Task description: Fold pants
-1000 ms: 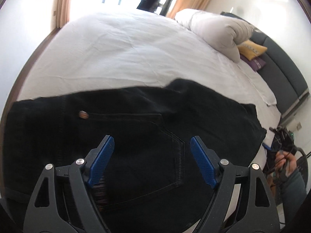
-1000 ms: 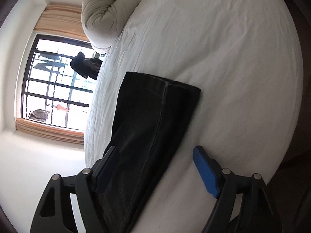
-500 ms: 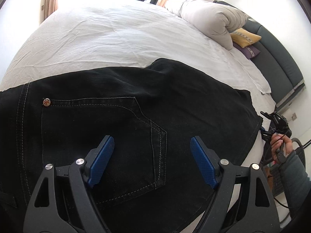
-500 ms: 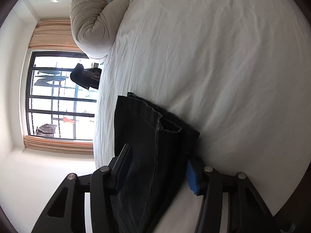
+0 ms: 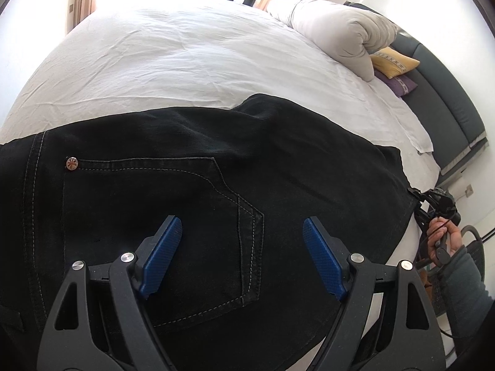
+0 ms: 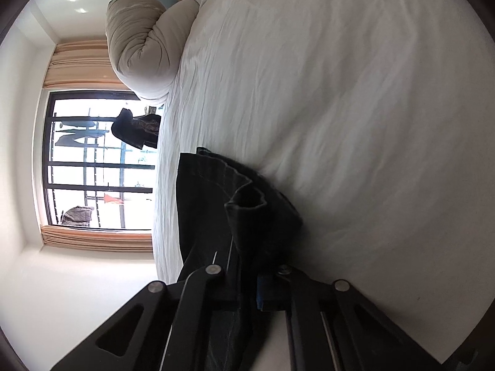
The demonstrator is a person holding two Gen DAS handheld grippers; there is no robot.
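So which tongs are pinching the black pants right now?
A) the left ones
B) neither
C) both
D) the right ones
D: the right tongs are shut on a bunched bit of the pants, while the left tongs are wide open above the back pocket.

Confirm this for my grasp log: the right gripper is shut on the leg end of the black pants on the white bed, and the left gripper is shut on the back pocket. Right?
Not quite. The left wrist view shows the left gripper open above the back pocket, gripping nothing. The right gripper is indeed shut on the black pants on the white bed.
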